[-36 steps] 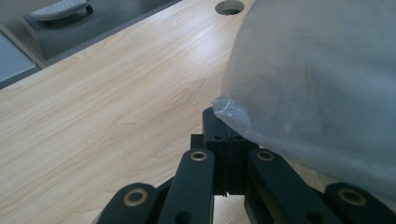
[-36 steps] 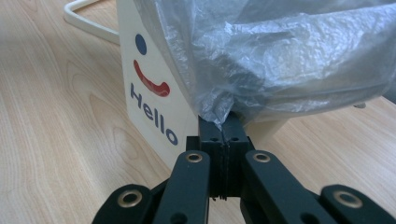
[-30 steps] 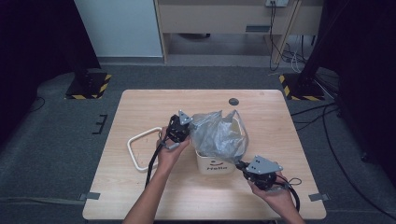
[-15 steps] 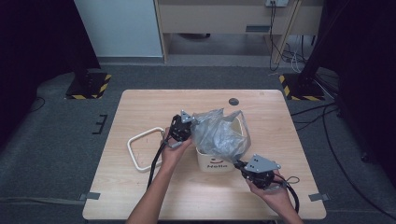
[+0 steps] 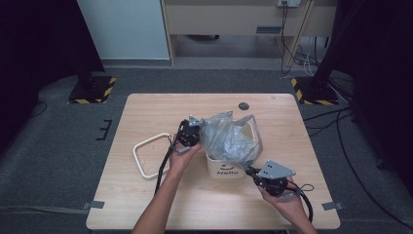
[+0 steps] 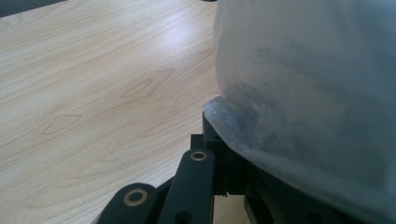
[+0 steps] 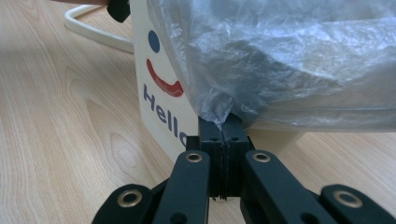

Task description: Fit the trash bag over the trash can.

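Since a second ago the left claw has edged slightly right along the tabletop, toward the small white bin, and the clear plastic bag has spread a little wider over the bin's mouth; the right claw has barely moved. The white loop-shaped frame lies where it did, left of the bin.

The bin stands near the middle of the tabletop, its front printed with a smiley face and the word "Hello". The bag is draped into and over the bin, its crumpled film billowing above the rim; whether anything lies inside cannot be told.

In the right gripper view, the right claw is pressed together on a tuft of the bag's edge, just in front of the bin's lower corner. In the left gripper view, the left claw pinches a fold of the bag, with the film hanging over its right jaw.
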`<state>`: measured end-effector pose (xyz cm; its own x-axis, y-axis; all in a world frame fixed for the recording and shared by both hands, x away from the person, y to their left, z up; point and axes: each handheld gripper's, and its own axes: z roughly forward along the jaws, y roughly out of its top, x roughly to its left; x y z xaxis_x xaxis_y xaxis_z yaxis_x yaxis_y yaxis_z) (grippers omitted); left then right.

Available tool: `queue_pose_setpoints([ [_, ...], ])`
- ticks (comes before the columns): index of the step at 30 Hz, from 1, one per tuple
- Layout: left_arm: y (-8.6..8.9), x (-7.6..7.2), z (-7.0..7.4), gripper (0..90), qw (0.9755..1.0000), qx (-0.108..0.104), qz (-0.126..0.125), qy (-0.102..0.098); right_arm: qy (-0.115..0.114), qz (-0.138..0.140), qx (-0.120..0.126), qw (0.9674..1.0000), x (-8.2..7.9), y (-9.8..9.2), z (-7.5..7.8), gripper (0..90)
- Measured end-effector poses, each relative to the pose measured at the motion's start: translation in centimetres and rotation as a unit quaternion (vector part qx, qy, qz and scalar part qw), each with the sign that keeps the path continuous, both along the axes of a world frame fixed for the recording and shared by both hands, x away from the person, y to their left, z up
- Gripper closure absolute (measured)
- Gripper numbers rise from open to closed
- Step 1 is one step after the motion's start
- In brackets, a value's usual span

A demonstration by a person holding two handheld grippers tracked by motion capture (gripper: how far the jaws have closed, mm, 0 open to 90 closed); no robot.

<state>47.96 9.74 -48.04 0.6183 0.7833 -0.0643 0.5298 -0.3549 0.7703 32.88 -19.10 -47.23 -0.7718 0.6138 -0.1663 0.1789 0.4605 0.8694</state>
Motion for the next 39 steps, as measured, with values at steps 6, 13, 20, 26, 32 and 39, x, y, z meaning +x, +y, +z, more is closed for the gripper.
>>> queue_pose_setpoints([
  [6,-0.2,-0.2,-0.1,90.0,0.9998,0.018,0.006,-0.007,-0.002,0.002,0.002,1.0000,0.2,-0.1,-0.1,90.0],
  [13,-0.1,-0.3,-0.4,90.0,0.9999,0.011,0.007,-0.005,0.000,0.000,0.001,1.0000,0.1,-0.4,-0.1,90.0],
  [20,0.0,-0.2,-0.8,90.0,0.9999,0.007,0.007,-0.001,-0.001,0.002,0.002,1.0000,0.0,-0.5,-0.1,90.0],
  [26,0.0,-0.3,-1.1,90.0,0.9999,0.007,0.007,0.000,-0.001,0.004,0.000,1.0000,0.0,-0.4,-0.2,90.0],
  [32,0.7,-0.3,-1.2,90.0,0.9999,0.002,0.014,-0.006,0.000,0.004,0.001,1.0000,-0.1,-0.4,-0.2,90.0],
  [39,2.3,-1.1,-0.3,59.1,0.9983,0.022,0.038,-0.038,-0.003,-0.005,0.003,1.0000,-0.4,-0.7,0.2,79.2],
])
